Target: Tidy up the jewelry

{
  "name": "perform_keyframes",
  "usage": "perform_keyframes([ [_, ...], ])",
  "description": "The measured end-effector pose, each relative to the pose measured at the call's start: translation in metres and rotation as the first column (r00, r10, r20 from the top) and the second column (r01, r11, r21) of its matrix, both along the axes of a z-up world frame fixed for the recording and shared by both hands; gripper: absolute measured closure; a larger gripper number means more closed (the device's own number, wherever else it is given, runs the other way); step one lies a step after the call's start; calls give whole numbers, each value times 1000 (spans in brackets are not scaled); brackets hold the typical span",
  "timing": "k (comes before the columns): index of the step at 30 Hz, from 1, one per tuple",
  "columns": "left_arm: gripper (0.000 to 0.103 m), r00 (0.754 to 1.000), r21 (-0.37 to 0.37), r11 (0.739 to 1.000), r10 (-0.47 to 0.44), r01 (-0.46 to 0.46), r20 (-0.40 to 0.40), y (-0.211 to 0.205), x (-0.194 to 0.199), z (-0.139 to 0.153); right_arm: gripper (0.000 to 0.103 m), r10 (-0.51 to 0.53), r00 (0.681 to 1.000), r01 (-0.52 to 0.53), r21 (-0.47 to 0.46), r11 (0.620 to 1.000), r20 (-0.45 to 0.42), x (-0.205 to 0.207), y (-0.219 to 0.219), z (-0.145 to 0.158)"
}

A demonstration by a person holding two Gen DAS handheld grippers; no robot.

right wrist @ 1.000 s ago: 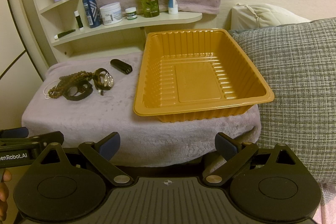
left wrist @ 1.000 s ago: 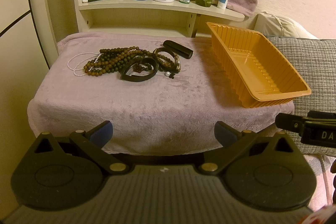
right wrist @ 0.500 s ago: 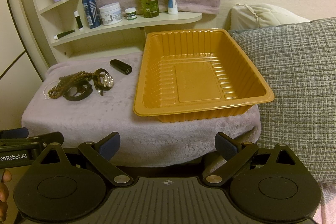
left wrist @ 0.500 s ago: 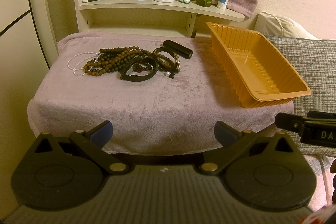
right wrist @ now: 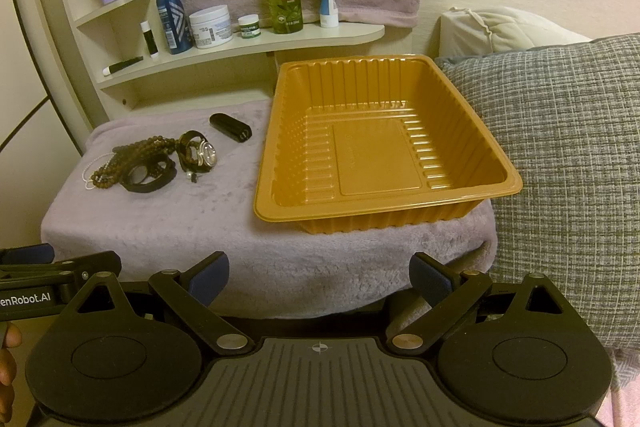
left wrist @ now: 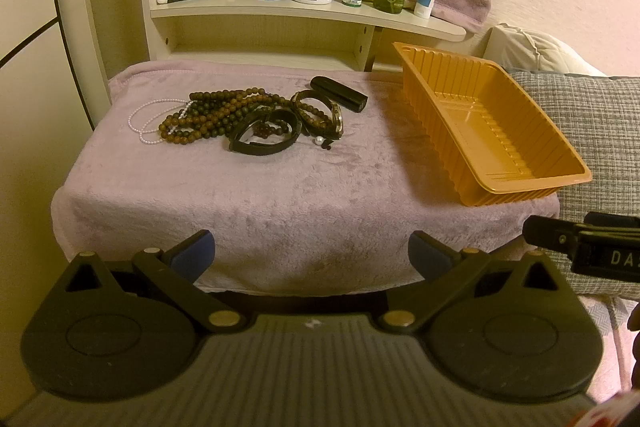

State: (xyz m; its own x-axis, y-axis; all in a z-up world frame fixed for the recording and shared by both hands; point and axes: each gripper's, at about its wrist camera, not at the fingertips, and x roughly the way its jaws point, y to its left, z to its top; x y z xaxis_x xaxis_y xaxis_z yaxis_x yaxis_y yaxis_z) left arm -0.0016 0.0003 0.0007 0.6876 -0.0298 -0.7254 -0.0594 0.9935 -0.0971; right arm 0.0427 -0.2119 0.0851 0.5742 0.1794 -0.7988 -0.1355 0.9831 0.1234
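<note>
The jewelry lay in a tangled heap on the left part of the towel-covered table (left wrist: 280, 195): brown bead strands (left wrist: 216, 115), a white pearl strand (left wrist: 146, 119) at the heap's left edge, a black band (left wrist: 264, 143) at the front, and a watch (left wrist: 334, 115) on the right side. A black case (left wrist: 340, 93) lay just behind the watch, apart from it or barely touching; which one could not be told. The orange tray (left wrist: 496, 187) sat at the table's right end with nothing in it, well apart from the heap.

The left gripper (left wrist: 312, 255) was held short of the table's near edge, its jaws spread wide with nothing between them, the heap well ahead and slightly left of the gap. The right gripper (right wrist: 320, 275) was also held back from the near edge, level and facing forward, jaws wide and holding nothing; the orange tray (right wrist: 516, 183) lay ahead of its gap and the bead strands (right wrist: 132, 155) far to its left. Each gripper showed at the other's lower corner, side by side. A grey pillow (right wrist: 560, 147) touched the tray's right side.
</note>
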Motion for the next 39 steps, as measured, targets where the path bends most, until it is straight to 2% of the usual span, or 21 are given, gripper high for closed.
perform_keyframes([
  [13,1,1000,-19,1000,3,-3,4,-1,0,1,7,-21,1000,21,11,1000,12,1,-4,2],
  [19,1,1000,-88,996,23,-21,18,11,5,3,7,-129,988,123,73,990,82,8,-37,14],
  [25,1,999,-138,990,41,-37,22,21,17,1,8,-258,957,242,124,962,131,31,-88,17],
  [26,1,999,-145,989,39,-35,23,21,19,1,10,-274,952,257,124,958,139,34,-96,17],
  [28,1,999,-156,987,35,-29,33,22,22,1,23,-307,942,288,141,947,139,43,-112,14],
  [32,1,998,-165,986,38,-29,52,19,27,0,32,-355,929,327,219,920,105,59,-143,-4],
  [39,1,999,-170,985,32,-24,41,10,39,-4,52,-360,932,333,292,897,42,80,-164,-47],
])
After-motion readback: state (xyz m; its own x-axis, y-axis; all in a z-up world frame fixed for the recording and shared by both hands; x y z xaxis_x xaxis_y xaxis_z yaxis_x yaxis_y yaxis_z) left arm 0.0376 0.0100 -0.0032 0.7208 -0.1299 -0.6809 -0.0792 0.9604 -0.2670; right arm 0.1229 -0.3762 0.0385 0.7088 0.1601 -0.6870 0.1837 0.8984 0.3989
